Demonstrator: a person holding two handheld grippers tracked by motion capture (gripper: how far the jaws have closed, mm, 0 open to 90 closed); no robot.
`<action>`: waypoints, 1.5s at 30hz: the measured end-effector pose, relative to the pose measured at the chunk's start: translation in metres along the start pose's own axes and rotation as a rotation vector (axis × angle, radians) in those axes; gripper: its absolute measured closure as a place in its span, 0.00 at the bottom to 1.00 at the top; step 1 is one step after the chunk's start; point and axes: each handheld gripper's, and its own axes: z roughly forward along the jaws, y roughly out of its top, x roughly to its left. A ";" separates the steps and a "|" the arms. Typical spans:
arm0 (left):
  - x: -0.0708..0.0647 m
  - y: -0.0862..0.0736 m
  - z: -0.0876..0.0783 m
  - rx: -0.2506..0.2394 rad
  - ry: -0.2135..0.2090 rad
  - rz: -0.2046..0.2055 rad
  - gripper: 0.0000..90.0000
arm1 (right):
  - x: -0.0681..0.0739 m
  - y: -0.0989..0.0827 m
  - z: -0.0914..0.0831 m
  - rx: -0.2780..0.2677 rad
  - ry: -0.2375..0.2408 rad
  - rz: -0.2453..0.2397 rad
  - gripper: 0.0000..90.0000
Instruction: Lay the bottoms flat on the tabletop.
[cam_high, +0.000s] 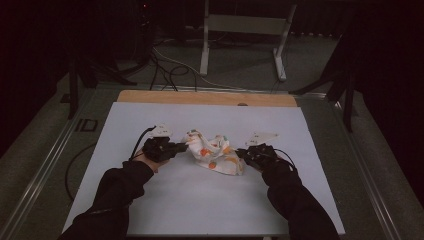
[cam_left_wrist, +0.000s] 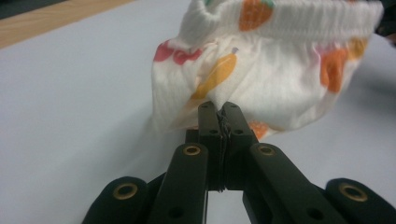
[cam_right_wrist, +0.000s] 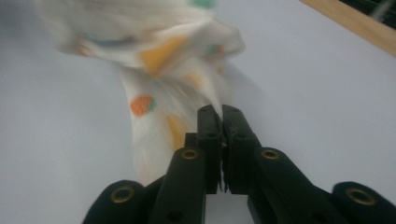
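A small white garment (cam_high: 215, 152) w/ a fruit print (orange, red, yellow shapes) sat bunched near the middle of the white desk (cam_high: 150, 200), strung between both tongs. Left tongs (cam_high: 182, 147) were closed tight on the garment's left edge; in the left gripper view the jaws met w/ a thin fold of fabric (cam_left_wrist: 261, 79) pinched at the tips. Right tongs (cam_high: 239, 152) were likewise closed on the right edge; in the right gripper view cloth (cam_right_wrist: 159, 98) ran from the clamped tips up and away, blurred. Its ribbed waistband (cam_left_wrist: 308, 18) stretched across the top. Both dark sleeves (cam_high: 115, 195) came in from the bottom. A wooden strip (cam_high: 205, 97) edged the far side of the desk.
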 end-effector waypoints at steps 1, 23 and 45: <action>0.003 -0.003 -0.006 0.003 0.001 -0.031 0.99 | -0.003 -0.006 -0.006 0.013 -0.001 0.010 0.98; -0.017 -0.061 -0.015 0.149 -0.032 -0.025 0.99 | 0.053 -0.044 -0.040 0.085 0.095 -0.050 0.97; 0.000 -0.053 -0.026 0.082 -0.044 -0.145 0.38 | 0.013 -0.011 -0.010 0.013 0.014 -0.007 0.52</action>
